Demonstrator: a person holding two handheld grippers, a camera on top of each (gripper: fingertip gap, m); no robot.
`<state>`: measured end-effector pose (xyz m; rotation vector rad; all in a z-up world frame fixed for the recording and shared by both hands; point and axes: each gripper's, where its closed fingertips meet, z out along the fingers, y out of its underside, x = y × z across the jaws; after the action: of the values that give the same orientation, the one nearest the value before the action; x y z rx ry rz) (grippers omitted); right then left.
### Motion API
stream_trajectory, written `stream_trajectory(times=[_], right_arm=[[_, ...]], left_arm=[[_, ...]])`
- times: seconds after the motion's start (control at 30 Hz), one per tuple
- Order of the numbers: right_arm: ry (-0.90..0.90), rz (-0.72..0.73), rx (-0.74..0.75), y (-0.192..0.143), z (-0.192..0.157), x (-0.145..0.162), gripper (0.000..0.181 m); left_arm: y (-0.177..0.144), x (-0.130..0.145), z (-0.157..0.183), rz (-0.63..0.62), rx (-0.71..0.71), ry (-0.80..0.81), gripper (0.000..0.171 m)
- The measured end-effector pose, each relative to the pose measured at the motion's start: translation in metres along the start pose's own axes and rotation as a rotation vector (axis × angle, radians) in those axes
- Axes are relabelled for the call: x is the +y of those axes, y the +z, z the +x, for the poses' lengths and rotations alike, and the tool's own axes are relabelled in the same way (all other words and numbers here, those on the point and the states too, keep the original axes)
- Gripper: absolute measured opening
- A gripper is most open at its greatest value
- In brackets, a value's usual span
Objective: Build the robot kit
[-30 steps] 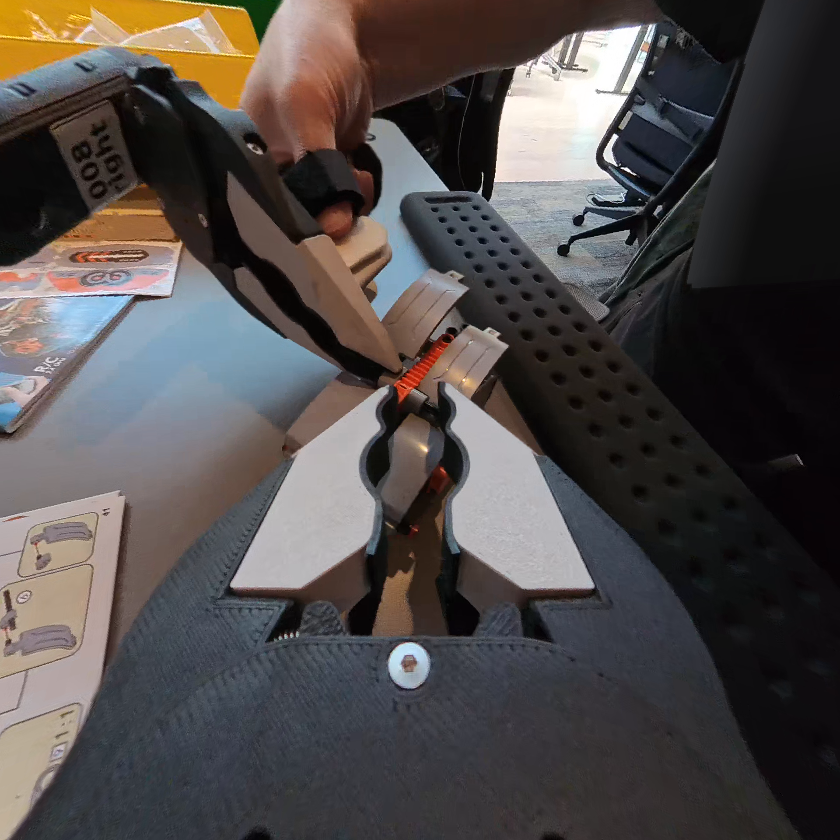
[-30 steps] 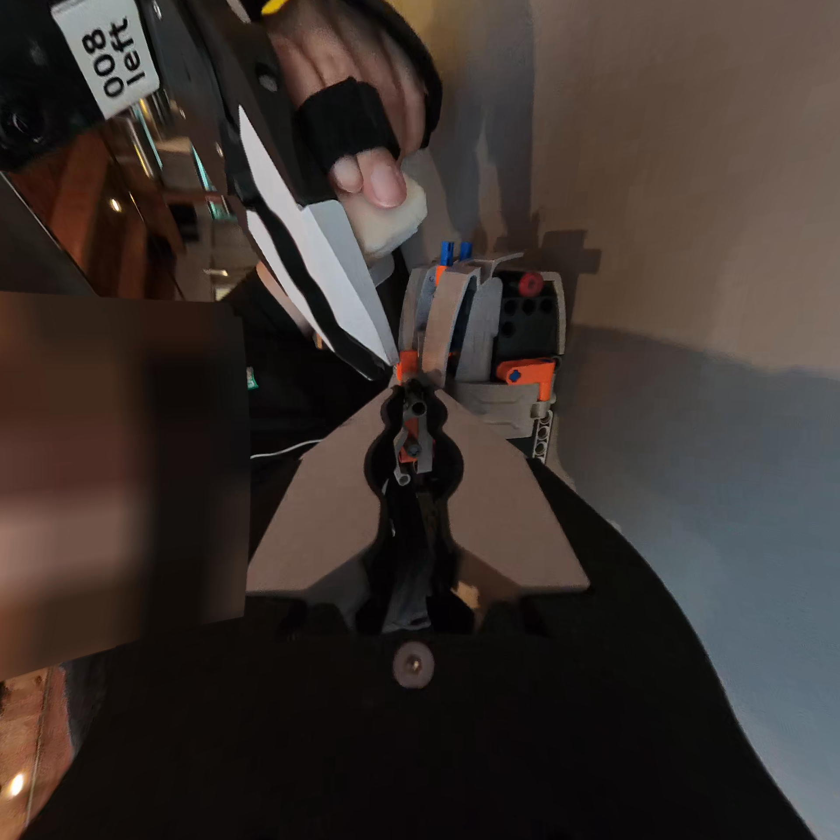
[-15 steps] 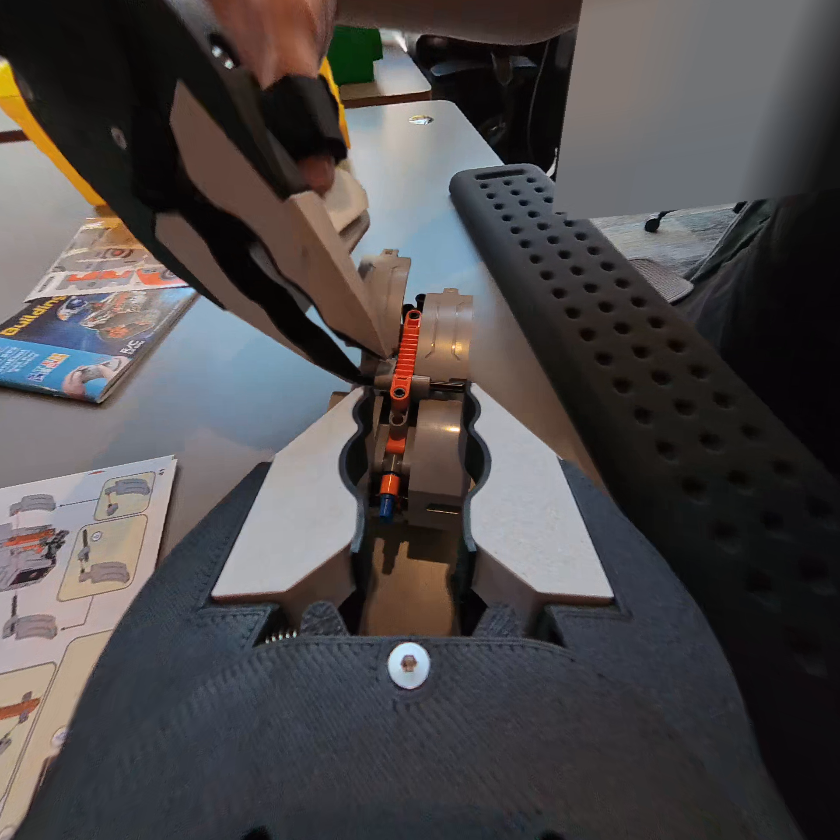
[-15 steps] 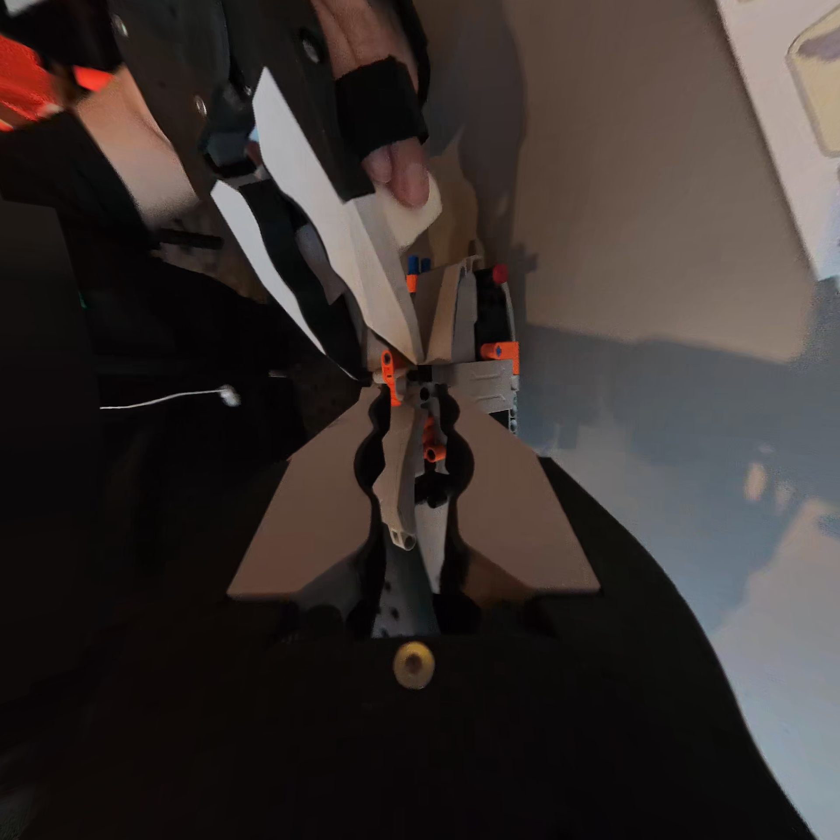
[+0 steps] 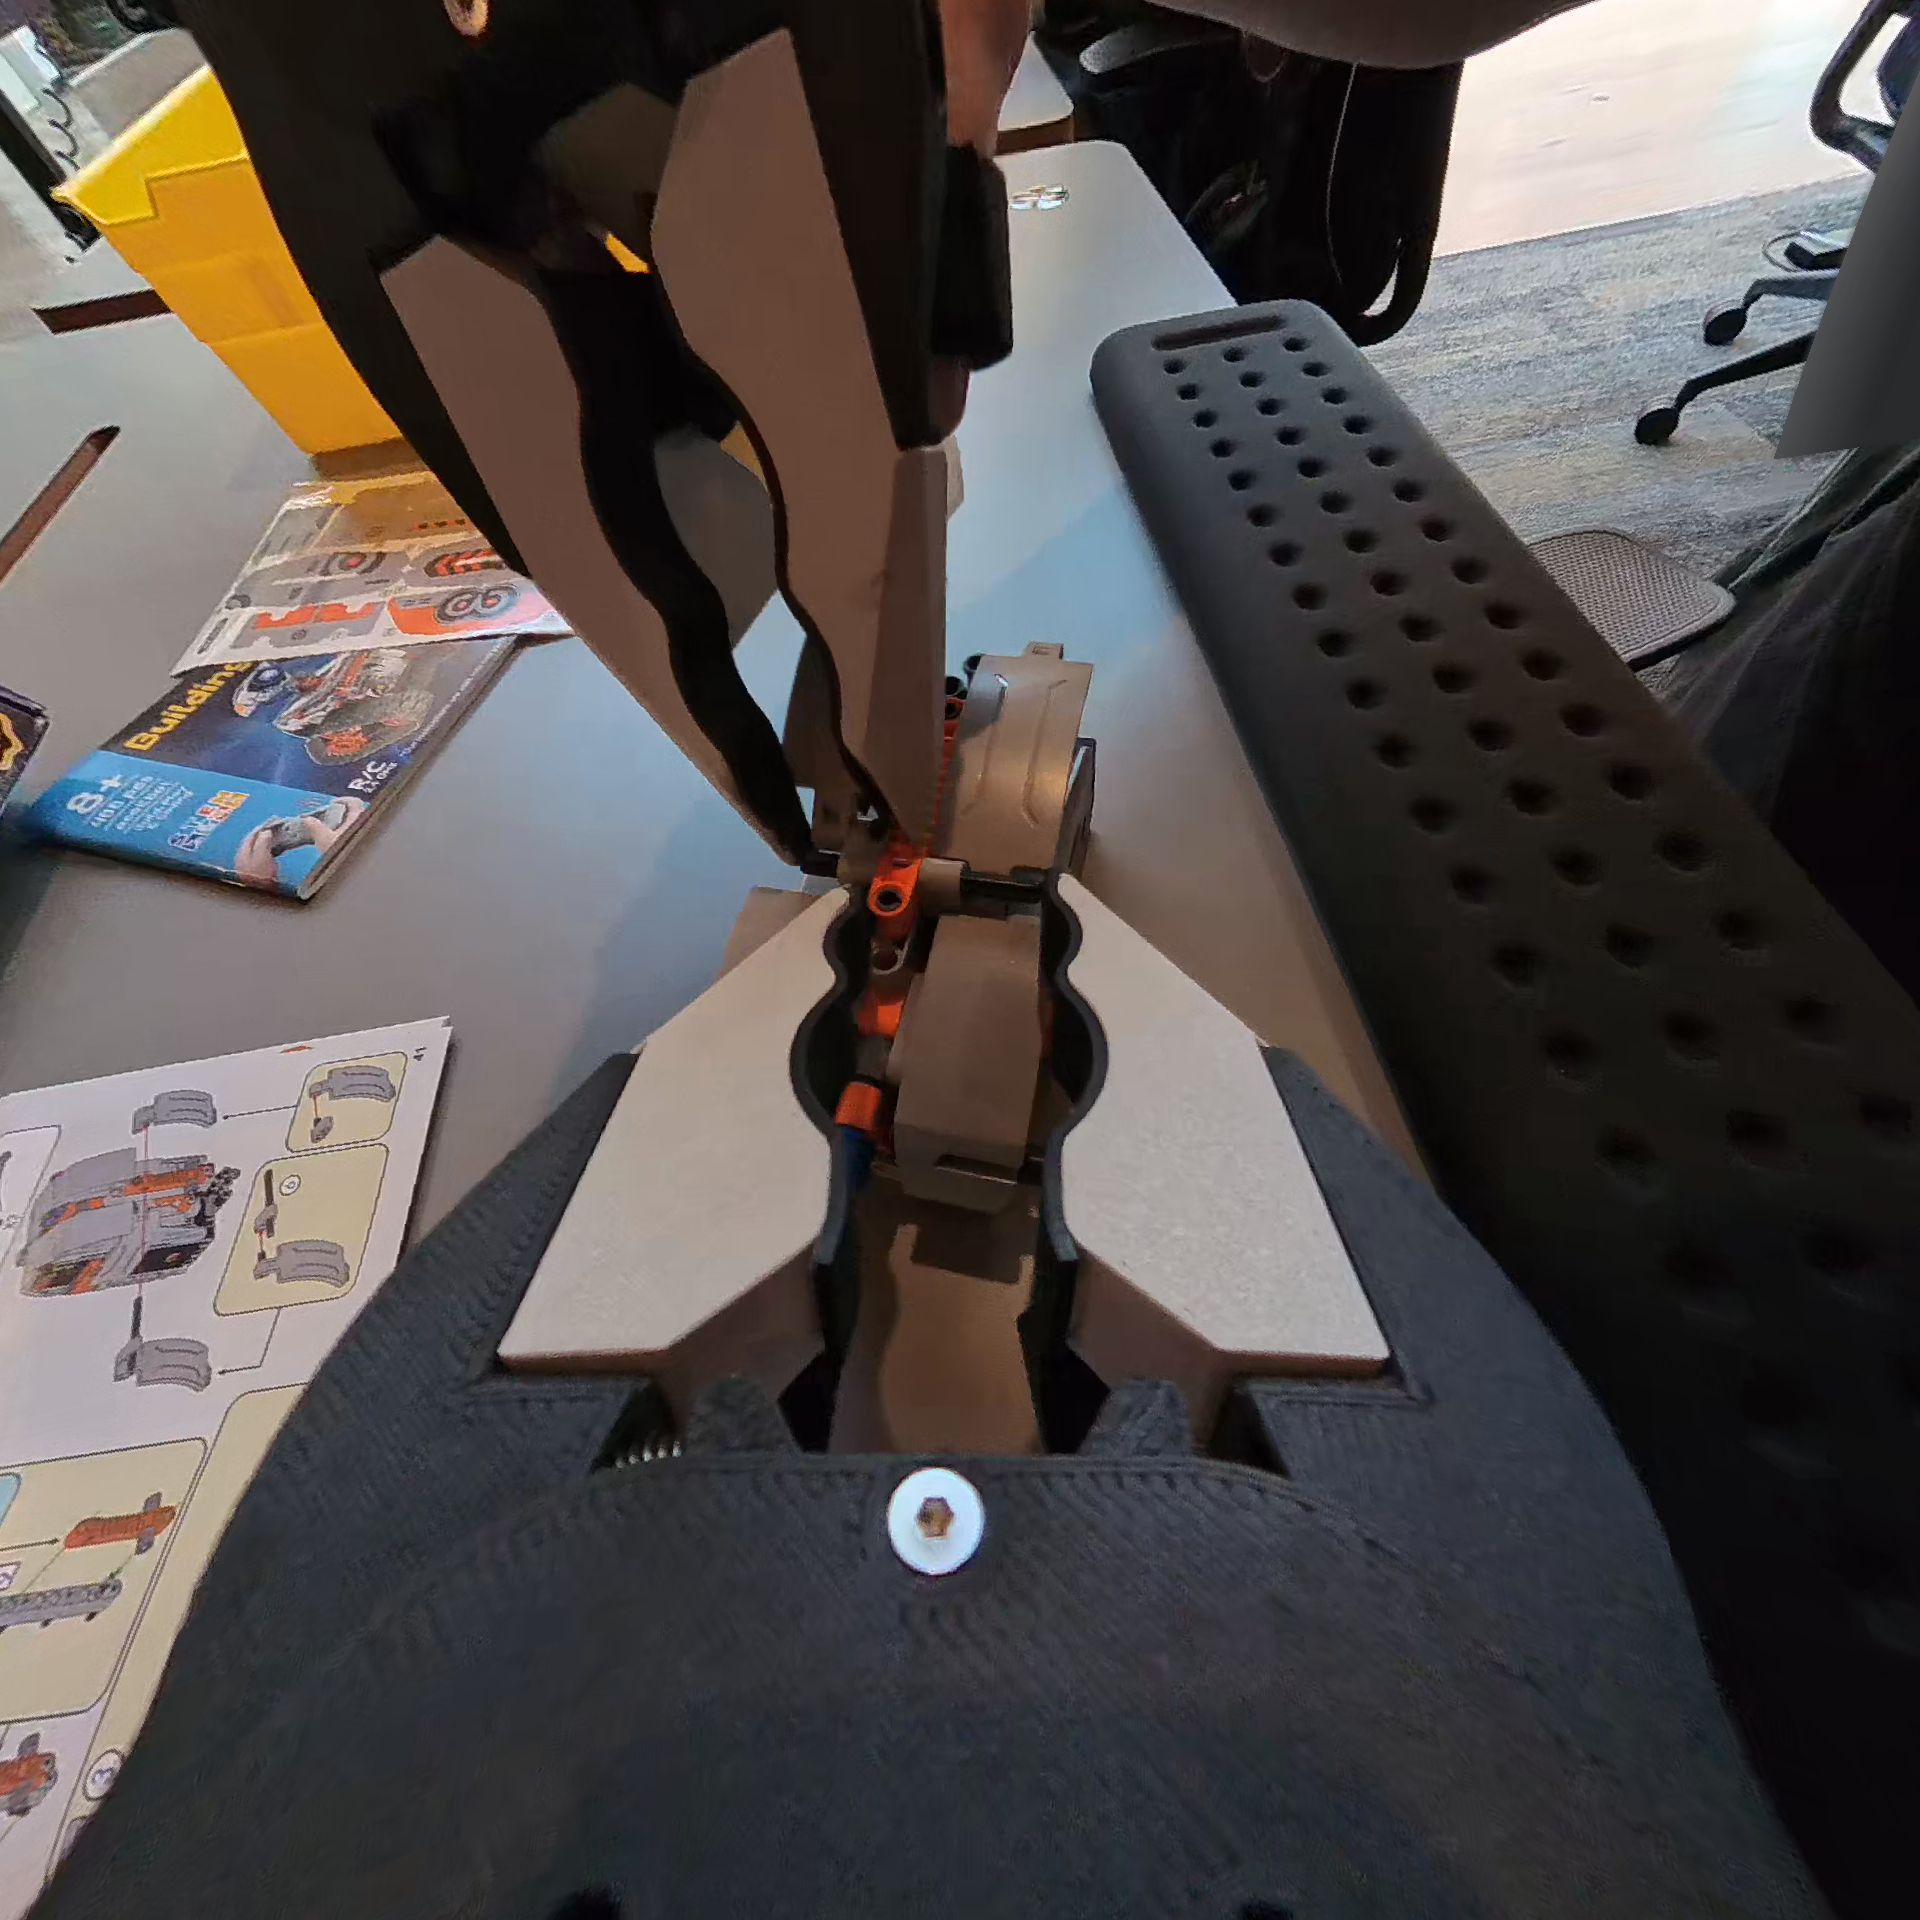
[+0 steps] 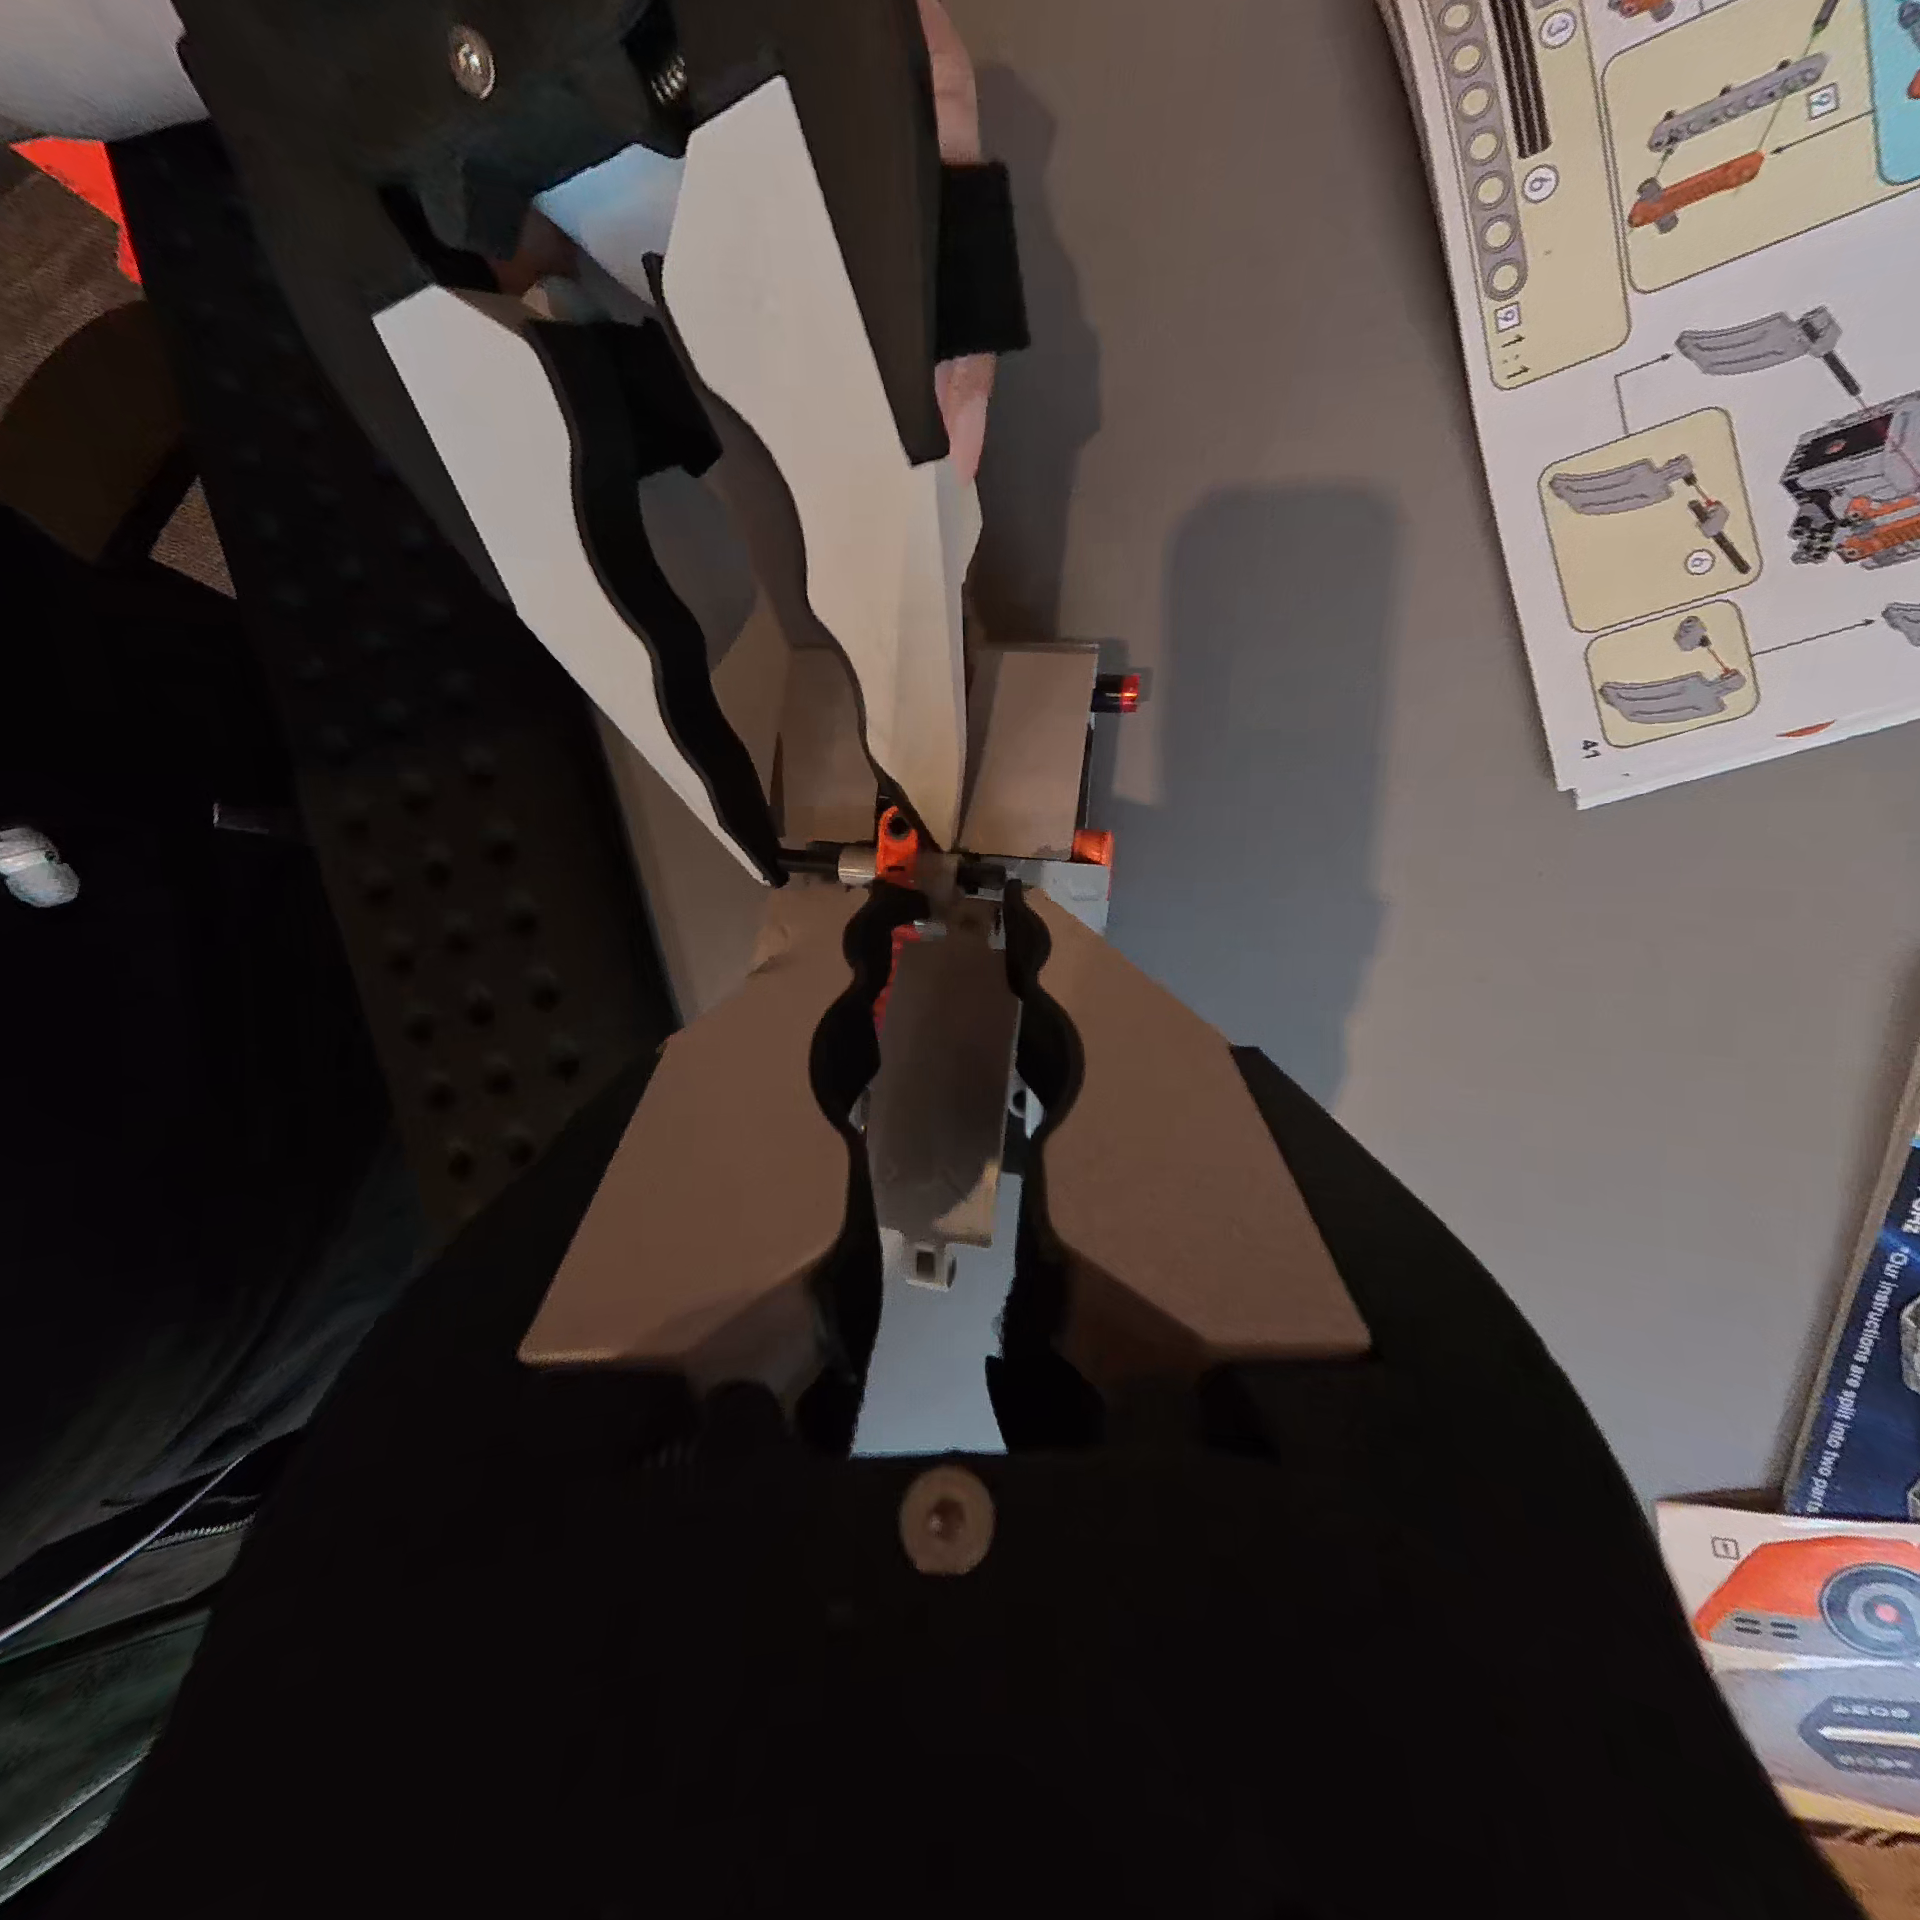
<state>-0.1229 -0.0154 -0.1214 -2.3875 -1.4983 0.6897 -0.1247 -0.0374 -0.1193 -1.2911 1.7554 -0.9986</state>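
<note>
Two grippers, left gripper (image 5: 940,904) and right gripper (image 6: 935,909), clamp one brick model (image 5: 971,1049).

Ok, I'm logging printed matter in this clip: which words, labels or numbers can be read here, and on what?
I don't quote writing; these bear it:
Blue booklet, on the grey table: cover print.
Sticker sheet beyond it: printed graphics.
Open instruction page: step numbers.
Orange-printed packaging: small print.
Left gripper and right gripper, shut on the grey brick model: no label shows.
</note>
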Motion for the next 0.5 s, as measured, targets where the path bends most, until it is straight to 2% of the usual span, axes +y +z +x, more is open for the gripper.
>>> stream_trajectory(times=[0.27, 0.37, 0.5], right_arm=[[0.001, 0.015, 0.045, -0.0043, 0.0038, -0.0028, 0.005], [0.019, -0.002, 0.009, -0.0063, -0.0009, -0.0002, 0.021], [0.027, -0.027, -0.001, -0.0015, -0.0003, 0.0055, 0.023]], left_arm=[[0.0026, 0.0007, 0.0012, -0.001, -0.028, 0.047, 0.036], [0.0047, -0.0003, 0.0005, 0.016, -0.037, 0.049, 0.034], [0.006, -0.0005, 0.0004, 0.016, -0.042, 0.056, 0.034]])
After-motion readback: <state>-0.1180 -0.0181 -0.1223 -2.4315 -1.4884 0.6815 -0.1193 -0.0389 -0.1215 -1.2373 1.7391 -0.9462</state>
